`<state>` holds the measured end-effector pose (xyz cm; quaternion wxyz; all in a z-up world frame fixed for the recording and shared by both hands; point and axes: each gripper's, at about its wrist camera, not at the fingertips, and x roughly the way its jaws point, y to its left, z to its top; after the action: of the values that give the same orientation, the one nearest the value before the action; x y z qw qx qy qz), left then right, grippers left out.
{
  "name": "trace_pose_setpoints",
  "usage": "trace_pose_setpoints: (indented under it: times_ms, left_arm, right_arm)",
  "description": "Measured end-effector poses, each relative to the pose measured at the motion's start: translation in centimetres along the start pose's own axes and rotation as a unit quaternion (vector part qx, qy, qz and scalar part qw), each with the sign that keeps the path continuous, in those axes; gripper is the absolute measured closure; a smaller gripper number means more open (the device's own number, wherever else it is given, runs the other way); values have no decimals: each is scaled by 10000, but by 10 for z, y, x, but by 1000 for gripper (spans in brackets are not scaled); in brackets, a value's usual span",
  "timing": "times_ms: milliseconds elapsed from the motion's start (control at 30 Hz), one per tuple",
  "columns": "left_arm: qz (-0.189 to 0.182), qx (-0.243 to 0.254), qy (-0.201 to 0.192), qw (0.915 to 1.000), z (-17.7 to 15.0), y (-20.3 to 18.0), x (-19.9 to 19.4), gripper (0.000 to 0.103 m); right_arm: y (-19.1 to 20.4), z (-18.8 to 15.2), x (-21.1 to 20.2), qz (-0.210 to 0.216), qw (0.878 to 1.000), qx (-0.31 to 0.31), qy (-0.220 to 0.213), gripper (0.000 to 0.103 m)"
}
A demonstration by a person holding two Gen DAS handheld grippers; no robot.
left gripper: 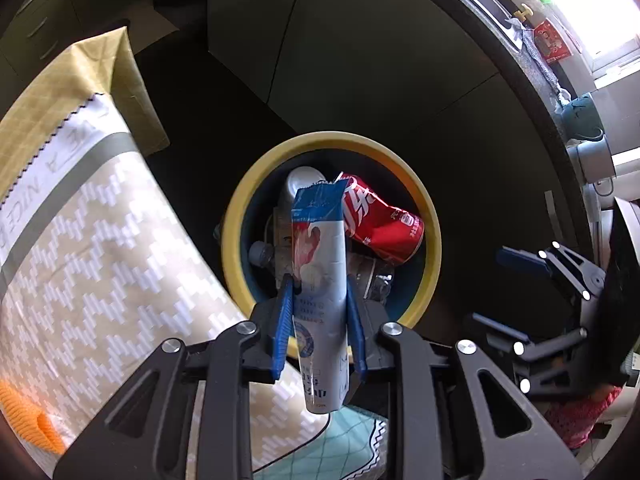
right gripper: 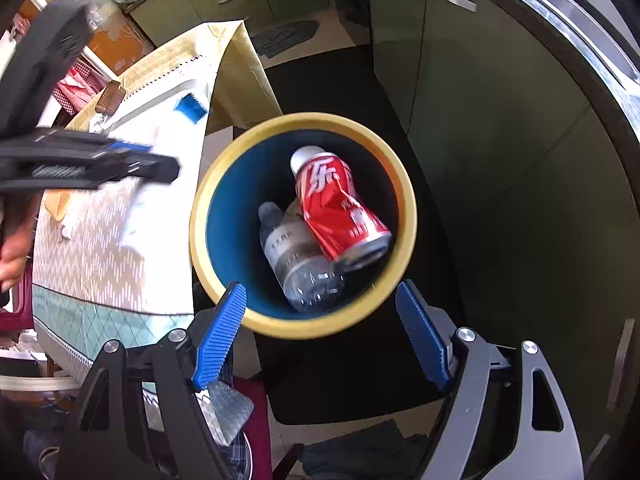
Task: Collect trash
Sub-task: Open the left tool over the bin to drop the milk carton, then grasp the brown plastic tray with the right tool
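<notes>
On the left we see the table draped in a beige zigzag-patterned cloth, its edge hanging down next to the round bin with a yellow rim and blue inner wall, which stands on the dark floor beside it. An orange knitted item lies on the cloth at the far left edge of the left wrist view.

Our left gripper is clamped on a flattened white-and-blue paper carton, its blue ribbed pads pressing both sides. The carton stands upright in the grip, its torn blue top directly above the mouth of the bin and not yet inside it.

Inside the bin lie a crushed red soda can with white lettering and a clear plastic bottle with a pale label. In the right wrist view the can rests slantwise across the bottle, the two touching.

Our right gripper hovers over the near rim of the bin with its blue fingers spread wide and nothing between them. In the left wrist view it shows to the right of the bin as a black frame.

Farther right runs a row of dark green cabinet doors under a dark countertop edge.
</notes>
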<state>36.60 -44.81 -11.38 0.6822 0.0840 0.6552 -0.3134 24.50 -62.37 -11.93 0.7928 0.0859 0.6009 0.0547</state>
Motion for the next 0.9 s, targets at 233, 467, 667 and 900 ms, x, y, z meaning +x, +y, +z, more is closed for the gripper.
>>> trace_pose_setpoints:
  times_ms: [233,467,667,900]
  left_arm:
    - [122,2,295,9995,20,-13,48,75]
    - [-38,33,99,9999,-9,8,-5,69]
    - [62,-65,-586,9982,-87,61,-106,61]
    - [857,-708,-1362,9844,-208,157,-193,49]
  right_arm:
    - [-13,-17,-10,-27,10000,79,-6,26]
    - [-5,-13,-13,20,10000,-6,-50,26]
    - [51,5,-11,219,9981,-573,-105,26]
    - [181,65,-5,473,9837,-1676,-438,29]
